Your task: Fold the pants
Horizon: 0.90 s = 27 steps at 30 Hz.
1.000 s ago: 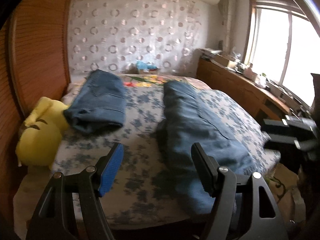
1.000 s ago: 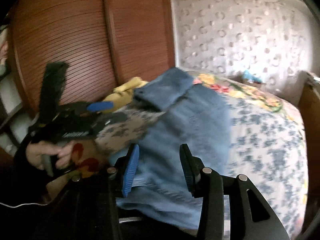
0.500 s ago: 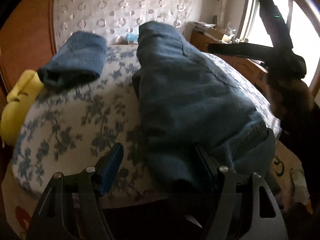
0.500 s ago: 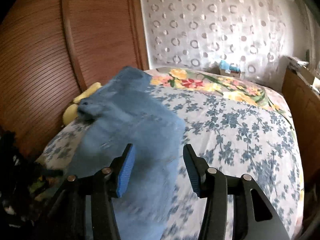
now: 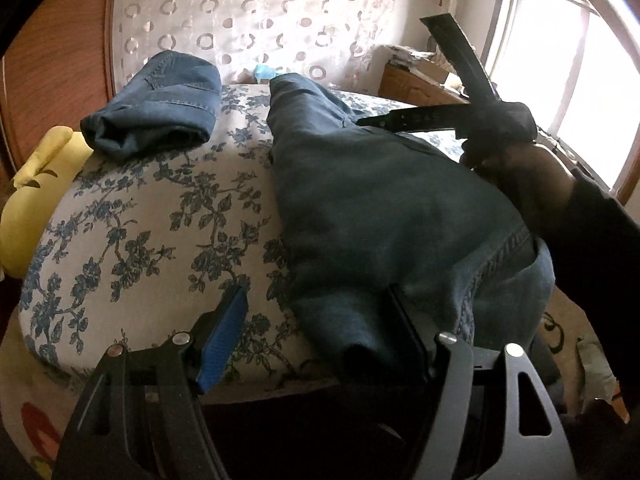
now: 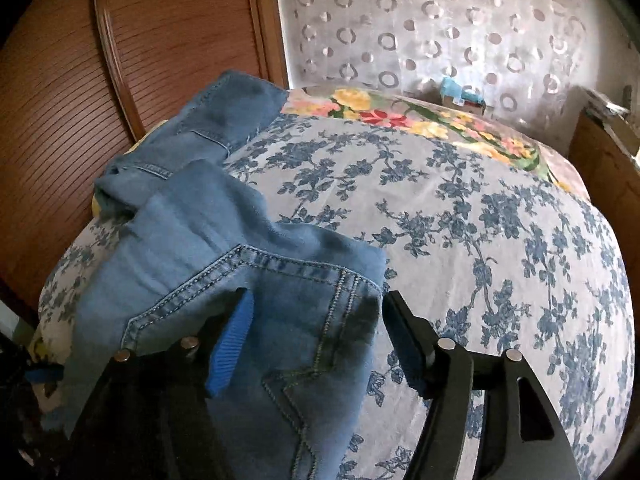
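Note:
Blue jeans (image 5: 384,208) lie lengthwise on the floral bed, waist end at the near edge, legs stretching away. My left gripper (image 5: 316,324) is open at the near edge, with the jeans' near corner lying between its fingers. My right gripper (image 6: 316,328) is open over the waist end of the jeans (image 6: 256,280), with denim between its fingers. In the left wrist view the right gripper (image 5: 472,116) and the hand holding it hover above the jeans' right side.
A second, folded pair of jeans (image 5: 160,108) lies at the bed's far left, also in the right wrist view (image 6: 224,120). A yellow plush (image 5: 36,188) sits at the left edge. Wooden wardrobe (image 6: 120,60) left, dresser and window (image 5: 560,80) right.
Both grippers have moved in close to the near end of the jeans. The denim now lies between the fingers of each. The right gripper has swung in over the waist.

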Motion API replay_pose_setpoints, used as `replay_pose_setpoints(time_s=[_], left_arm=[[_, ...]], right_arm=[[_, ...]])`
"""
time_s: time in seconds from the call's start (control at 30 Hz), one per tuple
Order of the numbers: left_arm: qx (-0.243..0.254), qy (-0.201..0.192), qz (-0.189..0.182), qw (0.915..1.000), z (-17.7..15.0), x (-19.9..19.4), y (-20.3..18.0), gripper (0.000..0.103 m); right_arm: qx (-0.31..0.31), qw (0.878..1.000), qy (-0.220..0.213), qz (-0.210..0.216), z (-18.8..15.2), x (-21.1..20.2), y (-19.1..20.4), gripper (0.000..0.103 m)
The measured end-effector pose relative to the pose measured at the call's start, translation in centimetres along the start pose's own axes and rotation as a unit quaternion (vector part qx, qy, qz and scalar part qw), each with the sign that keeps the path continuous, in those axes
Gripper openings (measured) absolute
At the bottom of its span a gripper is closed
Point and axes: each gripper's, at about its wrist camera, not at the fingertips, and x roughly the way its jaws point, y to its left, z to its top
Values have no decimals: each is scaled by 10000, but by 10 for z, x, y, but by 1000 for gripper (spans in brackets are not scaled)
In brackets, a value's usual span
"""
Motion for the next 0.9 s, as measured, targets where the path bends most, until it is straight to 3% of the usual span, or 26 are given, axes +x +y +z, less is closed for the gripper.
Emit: replay_pose_setpoints(time_s=[0.13,0.33,0.53,0.7,0.9], left_arm=[[43,-140,30,9999,6,-10,0,71],[-44,-395,14,9992,28,-19,9,71],[-175,-276,-158,9993,52,1,14,71],[-182,-205,-252,9993,66,15,13,71],[-191,-60,-247,9995,77,32,17,71]], right_arm=[[117,9999,55,53,-2,-17,-5,69],[140,9987,147,473,-18,-31,-18,71],[419,9932,357,1030,-19,-9,-35,73],[475,9879,262,1453,-23,-5,-46,73],[426,9848,328,1652,-22,1,-58,77]])
